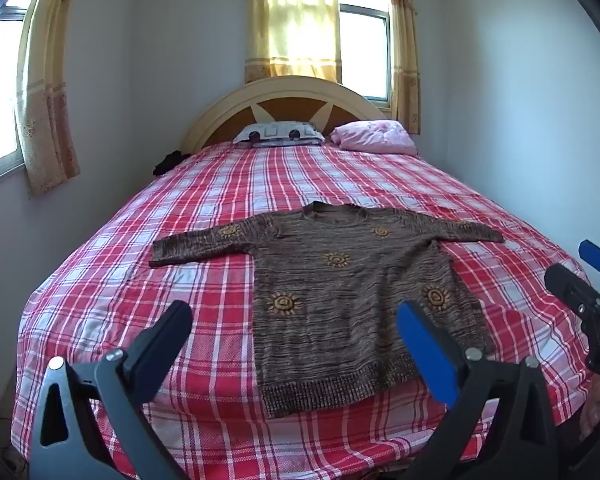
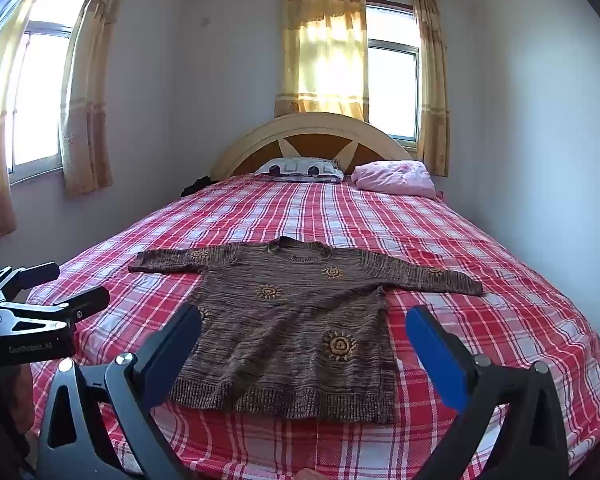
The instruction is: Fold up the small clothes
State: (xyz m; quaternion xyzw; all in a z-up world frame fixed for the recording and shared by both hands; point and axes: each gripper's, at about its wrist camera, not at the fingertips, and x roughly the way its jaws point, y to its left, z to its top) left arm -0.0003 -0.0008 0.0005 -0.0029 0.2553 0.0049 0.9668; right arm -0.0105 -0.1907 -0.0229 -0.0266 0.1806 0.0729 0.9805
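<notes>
A brown knit sweater [image 1: 340, 292] with yellow sun motifs lies flat on the bed, both sleeves spread out, hem toward me. It also shows in the right wrist view [image 2: 296, 328]. My left gripper [image 1: 296, 320] is open and empty, held above the hem near the foot of the bed. My right gripper [image 2: 304, 324] is open and empty, also above the hem. The right gripper shows at the right edge of the left wrist view [image 1: 580, 276]. The left gripper shows at the left edge of the right wrist view [image 2: 56, 284].
The bed has a red and white plaid cover [image 1: 204, 200]. A patterned pillow [image 1: 280, 134] and a pink pillow [image 1: 376, 138] lie by the curved headboard [image 1: 284, 92]. A dark item [image 1: 168, 162] sits at the far left edge. Walls stand close on both sides.
</notes>
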